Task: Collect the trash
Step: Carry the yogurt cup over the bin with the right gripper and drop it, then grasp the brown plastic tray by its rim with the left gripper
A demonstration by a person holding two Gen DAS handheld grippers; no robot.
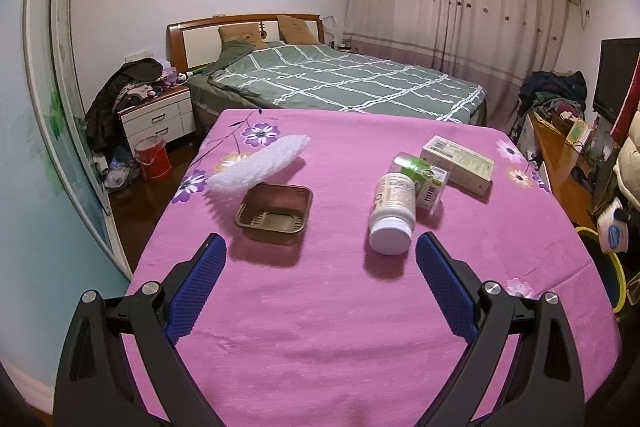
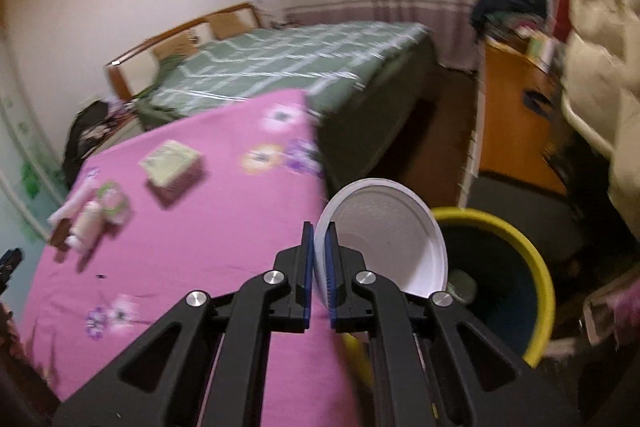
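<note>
Pink floral table [image 1: 320, 307] — on it: brown tray [image 1: 274, 213], white foam sheet [image 1: 256, 165], bottles [image 1: 394, 211], flat box [image 1: 458, 163].

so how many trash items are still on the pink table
5: white foam sheet at the far left, brown plastic tray beside it, white bottle lying mid-table, green-labelled container behind it, cardboard box far right. Nothing seems hidden.

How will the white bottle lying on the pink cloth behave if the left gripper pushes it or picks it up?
The white bottle lies on its side, so a push across its round body would probably roll it. Its smooth plastic may slip between the pads, and it leans against the green-labelled container, which may shift when it is lifted.
</note>
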